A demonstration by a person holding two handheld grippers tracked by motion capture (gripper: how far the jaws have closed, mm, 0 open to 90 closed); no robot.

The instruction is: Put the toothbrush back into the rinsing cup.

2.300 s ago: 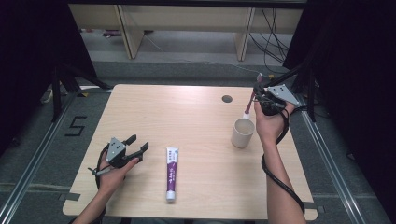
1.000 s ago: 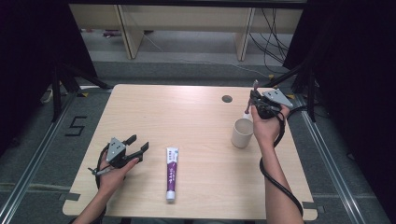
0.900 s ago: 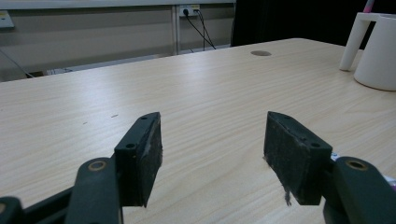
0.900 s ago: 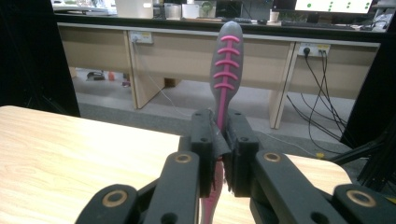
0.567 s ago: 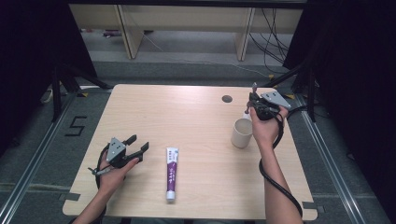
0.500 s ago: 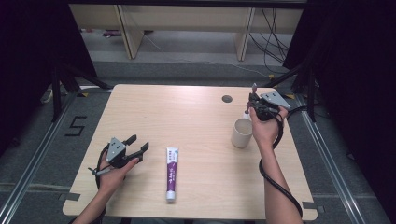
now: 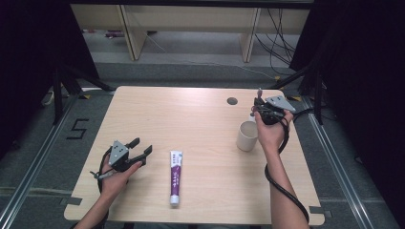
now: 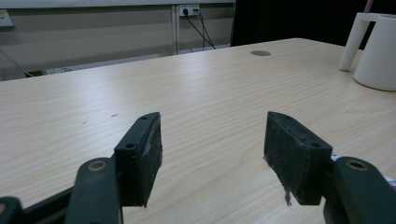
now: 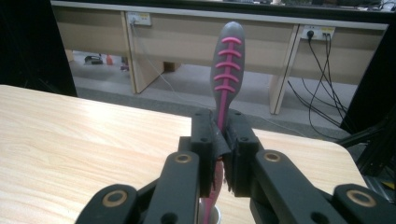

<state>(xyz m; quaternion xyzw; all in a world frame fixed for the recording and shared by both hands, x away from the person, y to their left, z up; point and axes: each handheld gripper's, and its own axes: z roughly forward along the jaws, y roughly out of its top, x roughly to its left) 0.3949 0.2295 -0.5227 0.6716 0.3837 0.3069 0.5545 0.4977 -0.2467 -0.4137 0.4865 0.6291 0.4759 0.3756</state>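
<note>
At the tabletop's [image 7: 200, 119] near left, left tongs [image 7: 138, 149] resting open and empty, toothpaste tube [image 7: 175, 176] lying just beside. Farther right, white cup [image 7: 247, 135] standing; above its rim, right tongs [image 9: 223, 140] clamped on a pink-and-grey toothbrush [image 9: 226, 60]. Probably lowering brush into cup; next, straight descent, then release. Brush's ribbed handle plain in right gripper view, barely a speck from high view

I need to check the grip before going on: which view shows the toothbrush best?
The right gripper view: the grey-and-pink toothbrush stands upright, clamped between the right tongs. In the high view it is a thin sliver above the white cup. The left gripper view catches a pink tip at the top edge.
</note>
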